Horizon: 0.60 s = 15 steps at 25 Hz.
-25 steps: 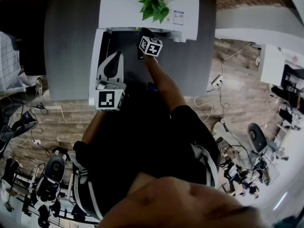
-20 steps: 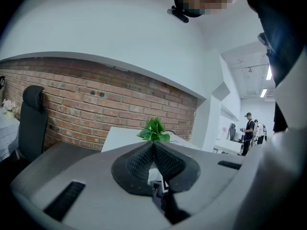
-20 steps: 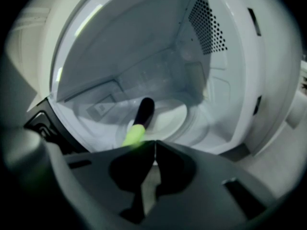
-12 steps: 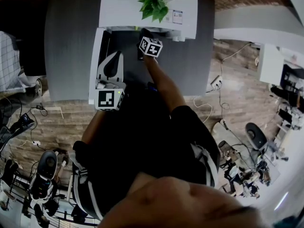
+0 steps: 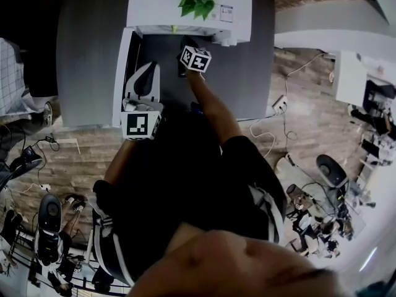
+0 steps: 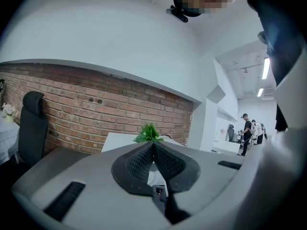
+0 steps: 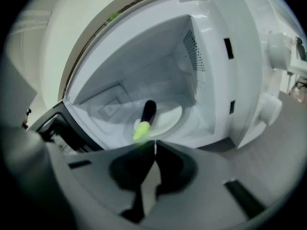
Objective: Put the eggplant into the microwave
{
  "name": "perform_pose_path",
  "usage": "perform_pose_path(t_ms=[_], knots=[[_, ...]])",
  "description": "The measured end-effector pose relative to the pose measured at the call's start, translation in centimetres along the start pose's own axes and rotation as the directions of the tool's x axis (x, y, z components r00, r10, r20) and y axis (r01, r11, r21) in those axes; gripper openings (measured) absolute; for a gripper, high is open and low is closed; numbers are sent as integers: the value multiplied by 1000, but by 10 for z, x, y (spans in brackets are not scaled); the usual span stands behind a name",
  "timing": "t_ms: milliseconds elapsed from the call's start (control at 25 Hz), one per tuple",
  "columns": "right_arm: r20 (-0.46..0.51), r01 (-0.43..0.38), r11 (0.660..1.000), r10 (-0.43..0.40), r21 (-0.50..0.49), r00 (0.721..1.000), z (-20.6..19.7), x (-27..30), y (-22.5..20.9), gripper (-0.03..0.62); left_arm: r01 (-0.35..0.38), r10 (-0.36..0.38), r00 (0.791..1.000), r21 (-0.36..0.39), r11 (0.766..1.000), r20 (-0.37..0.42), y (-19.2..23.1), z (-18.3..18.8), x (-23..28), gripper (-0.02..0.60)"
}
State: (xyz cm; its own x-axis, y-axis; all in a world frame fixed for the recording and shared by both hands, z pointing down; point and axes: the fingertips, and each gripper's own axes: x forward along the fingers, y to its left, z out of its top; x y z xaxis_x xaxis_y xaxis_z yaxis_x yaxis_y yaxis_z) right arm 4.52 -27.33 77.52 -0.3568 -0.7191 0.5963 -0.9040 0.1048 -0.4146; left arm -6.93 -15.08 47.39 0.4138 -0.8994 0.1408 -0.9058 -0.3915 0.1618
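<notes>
Grey desk (image 5: 86, 54) carried the white microwave (image 7: 211, 80), its door swung wide. Inside, the eggplant (image 7: 145, 119) lay on the turntable plate (image 7: 169, 120), long axis running front to back, green stem end toward the opening and dark end toward the rear wall. Just outside, apart from it, the right hand-held gripper (image 7: 154, 145) was closed on nothing. The left hand-held gripper (image 6: 153, 145) was likewise closed and empty.
</notes>
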Motion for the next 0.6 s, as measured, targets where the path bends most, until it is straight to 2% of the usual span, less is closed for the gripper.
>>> perform_pose_path(t_ms=[600], knots=[[-13, -8, 1000, 8, -7, 1000, -15, -60, 2, 34, 11, -12, 999, 20, 1000, 49, -29, 11, -36, 35]])
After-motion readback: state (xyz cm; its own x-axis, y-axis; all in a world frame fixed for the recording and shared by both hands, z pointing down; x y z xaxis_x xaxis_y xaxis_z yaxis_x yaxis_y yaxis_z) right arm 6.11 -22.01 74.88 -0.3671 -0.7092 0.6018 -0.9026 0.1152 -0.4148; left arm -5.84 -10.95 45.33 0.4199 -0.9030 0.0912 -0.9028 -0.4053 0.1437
